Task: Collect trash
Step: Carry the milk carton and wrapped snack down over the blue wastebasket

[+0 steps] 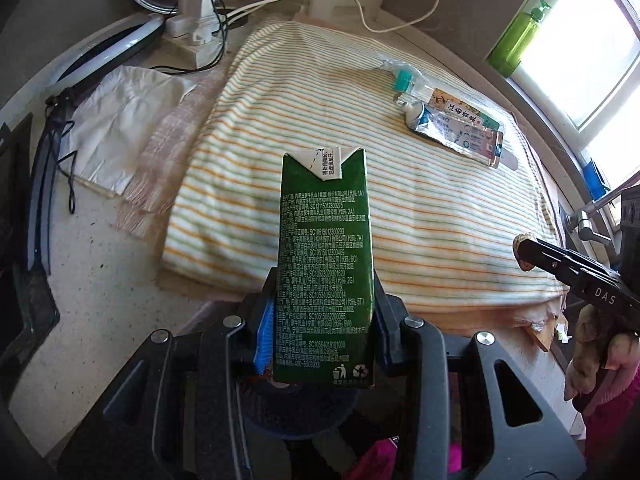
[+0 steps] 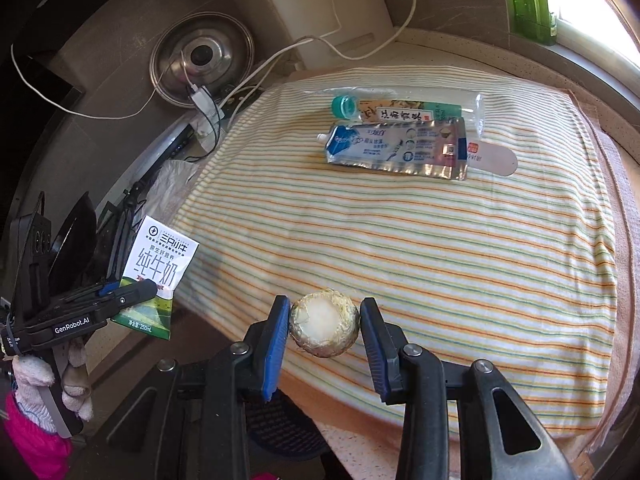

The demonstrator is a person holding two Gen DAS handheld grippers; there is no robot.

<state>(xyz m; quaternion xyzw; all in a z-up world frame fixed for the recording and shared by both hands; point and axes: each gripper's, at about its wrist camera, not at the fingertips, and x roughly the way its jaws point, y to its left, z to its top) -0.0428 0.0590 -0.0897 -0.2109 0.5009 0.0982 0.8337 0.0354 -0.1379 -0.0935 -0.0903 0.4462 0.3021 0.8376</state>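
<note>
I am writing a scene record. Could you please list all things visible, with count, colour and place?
milk carton: 1, green and white, held in left gripper
round foil-wrapped item: 1, golden and white, between right gripper pads
toothpaste tube: 1, silver-blue, far side of cloth
clear bottle: 1, teal cap, beside the tube
striped cloth: 1, white, orange, green, on counter
green bottle: 1, by window
pot lid: 1, metal, back left
white bag: 1, left of cloth
left gripper: black, blue pads
right gripper: black, blue pads
</note>
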